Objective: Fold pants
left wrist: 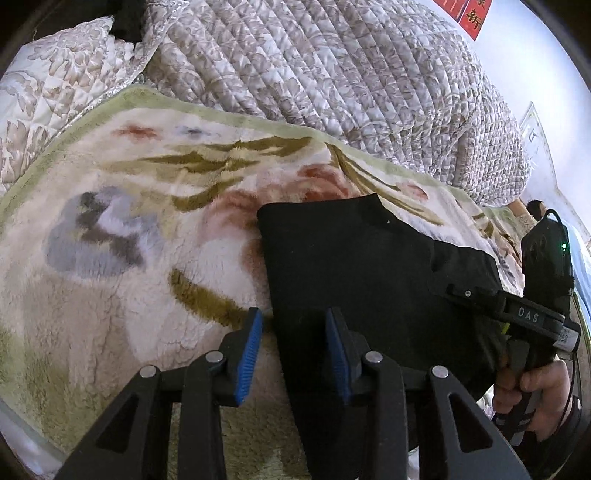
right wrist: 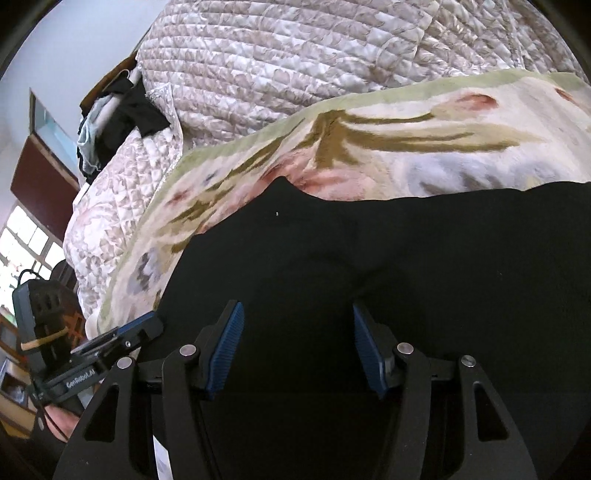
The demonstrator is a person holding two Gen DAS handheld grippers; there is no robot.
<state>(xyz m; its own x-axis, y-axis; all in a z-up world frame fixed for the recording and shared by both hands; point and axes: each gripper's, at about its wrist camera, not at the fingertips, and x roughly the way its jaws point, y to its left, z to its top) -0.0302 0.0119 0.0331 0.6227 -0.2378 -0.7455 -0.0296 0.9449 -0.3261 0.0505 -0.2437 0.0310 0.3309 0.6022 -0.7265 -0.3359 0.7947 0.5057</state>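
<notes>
While both grippers gape, black pants (right wrist: pixel 369 277) lie under their fingers (left wrist: pixel 251 354).

A home bedroom, seen from where I work. I stand at a bed spread with a plush floral blanket (left wrist: pixel 122 229); behind the blanket a quilted floral comforter (left wrist: pixel 332 74) is heaped. Beyond the comforter, red paper decorations (left wrist: pixel 474 16) hang on a pale wall. Left of the comforter, clothes (right wrist: pixel 110 122) are draped near a window (right wrist: pixel 29 240).
</notes>
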